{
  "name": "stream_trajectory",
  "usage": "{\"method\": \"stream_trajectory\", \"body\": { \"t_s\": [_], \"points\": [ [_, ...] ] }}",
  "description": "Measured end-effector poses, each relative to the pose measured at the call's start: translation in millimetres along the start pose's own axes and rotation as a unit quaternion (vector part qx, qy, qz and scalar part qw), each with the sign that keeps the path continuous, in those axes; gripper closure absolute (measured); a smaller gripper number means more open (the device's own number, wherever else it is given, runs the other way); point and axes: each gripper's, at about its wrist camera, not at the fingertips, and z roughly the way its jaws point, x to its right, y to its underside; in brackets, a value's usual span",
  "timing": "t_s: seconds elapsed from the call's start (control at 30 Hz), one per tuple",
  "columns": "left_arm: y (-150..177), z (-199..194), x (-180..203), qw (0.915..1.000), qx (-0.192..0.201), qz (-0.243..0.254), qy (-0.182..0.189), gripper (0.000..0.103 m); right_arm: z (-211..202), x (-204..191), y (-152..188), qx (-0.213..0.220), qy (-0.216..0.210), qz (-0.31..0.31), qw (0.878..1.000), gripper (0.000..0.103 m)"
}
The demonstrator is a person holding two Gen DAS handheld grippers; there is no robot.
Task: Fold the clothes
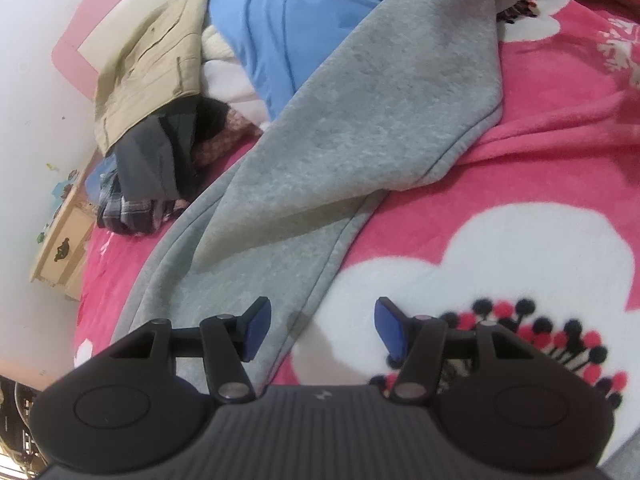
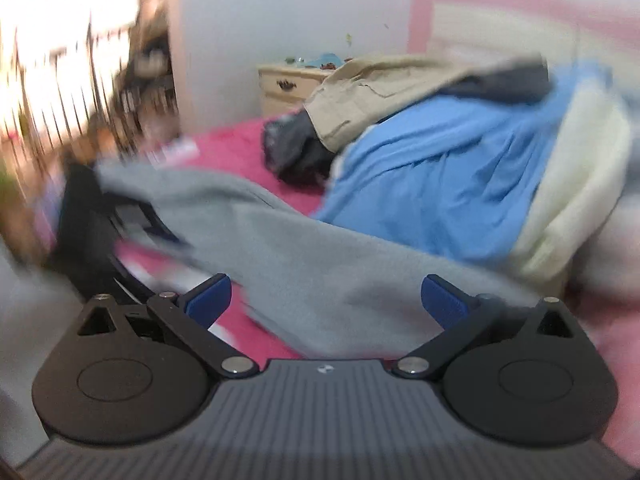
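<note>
A grey fleece garment [image 1: 360, 128] lies stretched across the pink flowered blanket [image 1: 540, 152], one layer folded over another. My left gripper [image 1: 323, 330] hovers over its near edge with the jaws apart; the hem runs between the blue pads and neither pad presses on it. In the blurred right wrist view the same grey garment [image 2: 300, 248] spreads out ahead of my right gripper [image 2: 326, 300]. Its jaws stand wide, with cloth beyond them and nothing gripped.
A heap of clothes sits at the head of the bed: a blue garment [image 1: 288, 12], beige trousers [image 1: 152, 64], dark clothes [image 1: 160, 160] and a cream piece [image 2: 572, 208]. A cream nightstand [image 1: 64, 248] stands beside the bed, below the pink headboard [image 1: 80, 48].
</note>
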Motion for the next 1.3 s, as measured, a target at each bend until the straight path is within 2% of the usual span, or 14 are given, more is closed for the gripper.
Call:
{"method": "stream_trajectory", "body": {
  "t_s": [0.1, 0.13, 0.23, 0.37, 0.53, 0.63, 0.83, 0.93, 1.0, 1.03, 1.07, 1.17, 1.3],
  "points": [
    [5, 1, -5, 1.0000, 0.001, -0.002, 0.000, 0.044, 8, -26, 17, -0.006, 0.030, -0.132, 0.991, 0.014],
    [7, 2, -7, 1.0000, 0.001, -0.002, 0.000, 0.044, 12, -35, 22, -0.011, 0.035, -0.169, 0.985, 0.023],
    [11, 5, -11, 1.0000, 0.003, 0.000, -0.002, 0.044, 28, -59, 30, -0.020, 0.030, -0.246, 0.969, 0.035],
    [14, 12, -13, 0.9998, 0.017, 0.008, -0.008, 0.046, 51, -82, 37, -0.024, 0.038, -0.331, 0.942, 0.044],
    [14, 24, -12, 0.9996, 0.027, -0.002, -0.012, 0.054, 79, -91, 60, -0.074, 0.057, -0.438, 0.894, 0.049],
    [12, 29, -11, 0.9994, 0.029, -0.004, -0.017, 0.056, 78, -86, 66, -0.099, 0.040, -0.458, 0.883, 0.053],
    [4, 39, -11, 0.9988, 0.023, -0.034, -0.026, 0.056, 86, -88, 69, -0.090, 0.040, -0.471, 0.877, 0.053],
    [0, 41, -11, 0.9979, 0.022, -0.049, -0.035, 0.057, 90, -83, 59, -0.083, 0.050, -0.439, 0.893, 0.055],
    [0, 42, -10, 0.9976, 0.026, -0.054, -0.035, 0.064, 93, -79, 55, -0.081, 0.066, -0.420, 0.902, 0.068],
    [-1, 41, -10, 0.9976, 0.028, -0.054, -0.032, 0.080, 95, -76, 53, -0.079, 0.074, -0.410, 0.906, 0.084],
    [-1, 40, -9, 0.9977, 0.031, -0.054, -0.029, 0.095, 96, -74, 52, -0.078, 0.084, -0.405, 0.907, 0.092],
    [0, 34, -13, 0.9967, 0.041, -0.068, -0.015, 0.099, 90, -65, 47, -0.068, 0.103, -0.393, 0.911, 0.096],
    [10, 5, -32, 0.9905, 0.076, -0.114, 0.009, 0.099, 70, -49, 27, -0.056, 0.106, -0.356, 0.927, 0.096]
  ]
}}
